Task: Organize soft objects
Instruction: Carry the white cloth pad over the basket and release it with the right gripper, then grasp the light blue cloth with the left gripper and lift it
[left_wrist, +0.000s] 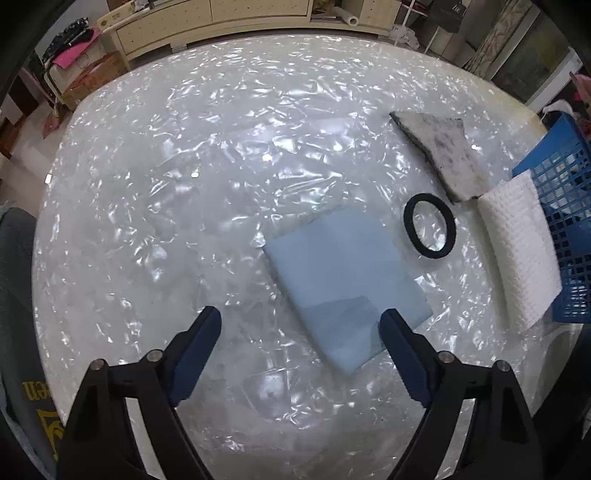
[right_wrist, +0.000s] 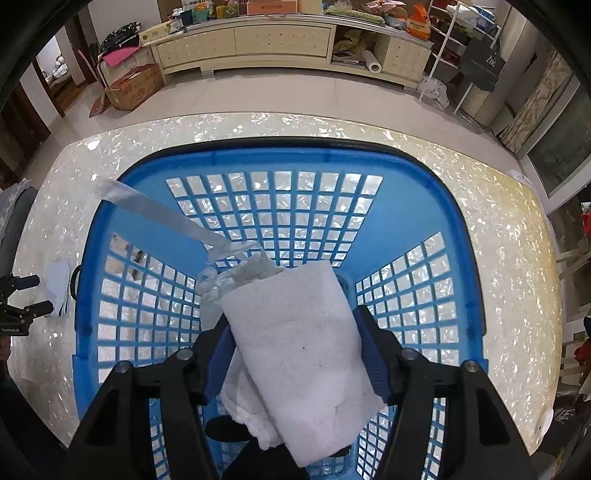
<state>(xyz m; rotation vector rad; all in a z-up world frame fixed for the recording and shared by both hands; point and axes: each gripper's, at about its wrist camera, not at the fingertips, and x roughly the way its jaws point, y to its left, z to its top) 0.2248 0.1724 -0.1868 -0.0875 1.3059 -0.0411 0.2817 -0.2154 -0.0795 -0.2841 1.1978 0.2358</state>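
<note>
In the left wrist view a light blue foam sheet (left_wrist: 347, 284) lies flat on the table. My left gripper (left_wrist: 301, 319) is open just in front of it, its right finger over the sheet's near edge. A black ring (left_wrist: 429, 228), a grey-white stained pad (left_wrist: 441, 153) and a white waffle-textured pad (left_wrist: 519, 251) lie to the right beside the blue basket (left_wrist: 569, 221). In the right wrist view my right gripper (right_wrist: 293, 326) is shut on a white foam pad (right_wrist: 301, 354) held over the inside of the blue basket (right_wrist: 258, 158). White cloth (right_wrist: 236, 280) lies in the basket beneath it.
The table (left_wrist: 166, 184) is pearly white under wrinkled clear film. A grey strip (right_wrist: 159, 210) leans over the basket's left wall. A cream cabinet (right_wrist: 255, 44) and a cardboard box (right_wrist: 133, 86) stand on the floor beyond the table. A dark chair back (left_wrist: 14, 258) is at left.
</note>
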